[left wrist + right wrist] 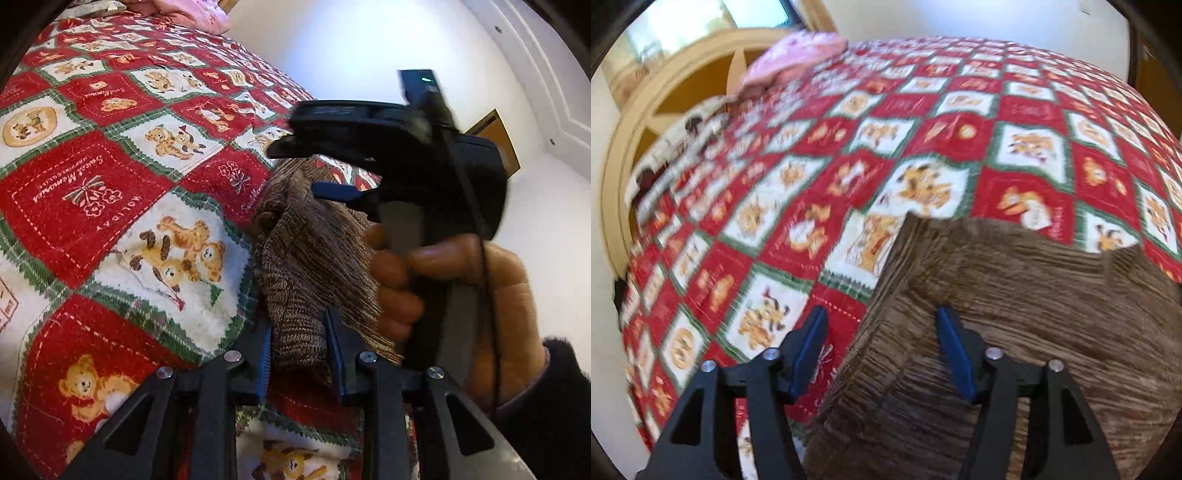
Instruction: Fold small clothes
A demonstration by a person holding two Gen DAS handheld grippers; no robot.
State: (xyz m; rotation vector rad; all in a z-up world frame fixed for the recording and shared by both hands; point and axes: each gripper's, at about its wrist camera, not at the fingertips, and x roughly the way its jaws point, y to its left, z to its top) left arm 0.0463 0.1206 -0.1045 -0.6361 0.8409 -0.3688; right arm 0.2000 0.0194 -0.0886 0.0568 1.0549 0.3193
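A brown knit garment point(306, 266) hangs bunched between my left gripper's point(299, 354) blue pads, which are shut on it above the red teddy-bear tablecloth point(92, 206). My right gripper point(325, 173) shows in the left wrist view, held by a hand, jaws apart beside the cloth's upper part. In the right wrist view the right gripper point(882, 350) is open, and the brown garment point(1015, 314) spreads under and beyond its right finger point(953, 350). It is not clamped.
A pink garment point(798, 55) lies at the far edge of the tablecloth point(849, 166), with a pale patterned item point(676, 147) left of it. A round wooden chair back point(646, 110) stands behind. White wall and floor lie to the right.
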